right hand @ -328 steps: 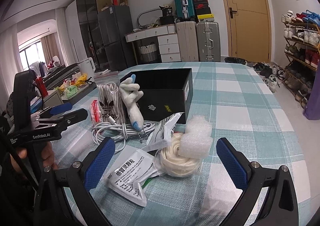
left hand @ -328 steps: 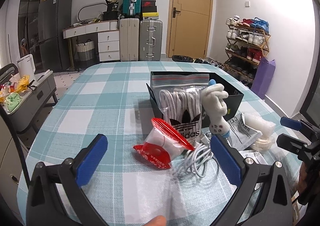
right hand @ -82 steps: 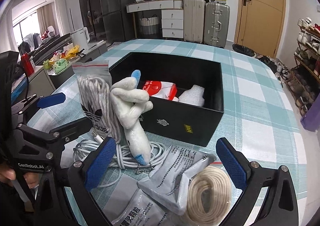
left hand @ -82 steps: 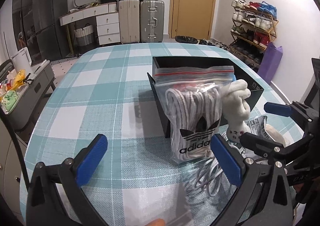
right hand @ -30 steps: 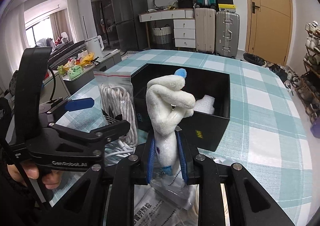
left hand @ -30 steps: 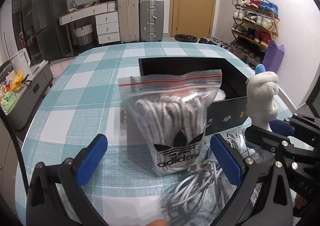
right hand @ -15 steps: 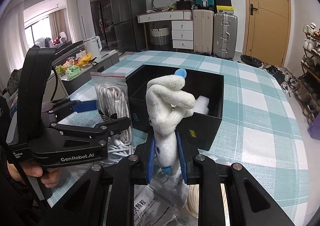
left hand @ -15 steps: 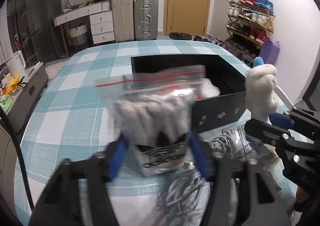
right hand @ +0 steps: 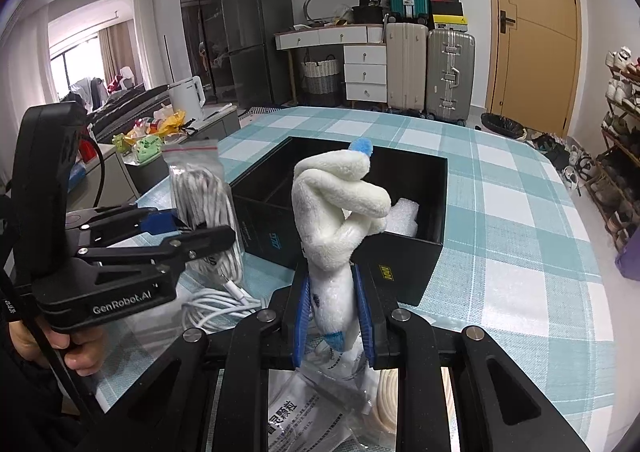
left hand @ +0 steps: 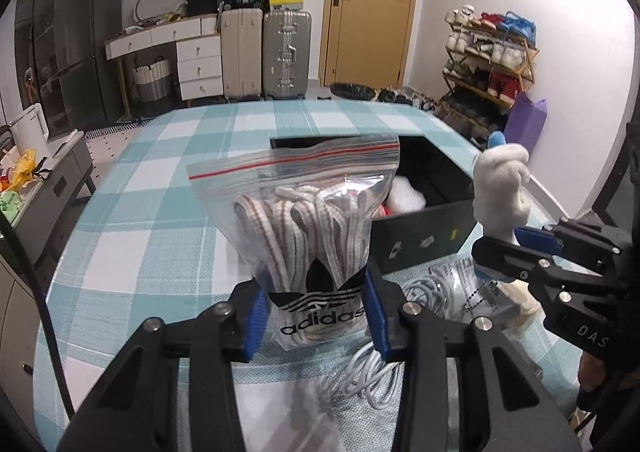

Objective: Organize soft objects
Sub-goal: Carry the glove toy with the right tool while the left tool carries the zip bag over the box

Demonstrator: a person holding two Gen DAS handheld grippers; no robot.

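Note:
A zip bag of white laces [left hand: 304, 220] with a black trefoil logo stands between the blue pads of my left gripper [left hand: 316, 308]. Its jaws are closing and the pads press the bag's lower sides. The right wrist view shows the same bag [right hand: 198, 188] held up at the left of the black box [right hand: 400, 264]. My right gripper [right hand: 334, 316] is shut on the stem of a white plush toy [right hand: 340, 212] with a blue tip, upright in front of the box. The plush toy [left hand: 502, 188] also appears at the right of the left wrist view.
The open black box [left hand: 424, 240] holds bubble wrap [right hand: 404, 216] and a red-and-white item. A coiled white cable [left hand: 384, 364], a printed packet [right hand: 304, 412] and a cream rope coil [right hand: 384, 404] lie on the checked tablecloth [left hand: 152, 236] near me. A hand [right hand: 80, 352] holds the left gripper.
The left gripper's jaws went from wide open to closed against the bag of laces, and the bag has lifted slightly. The right gripper stays shut on the plush toy, nearly still.

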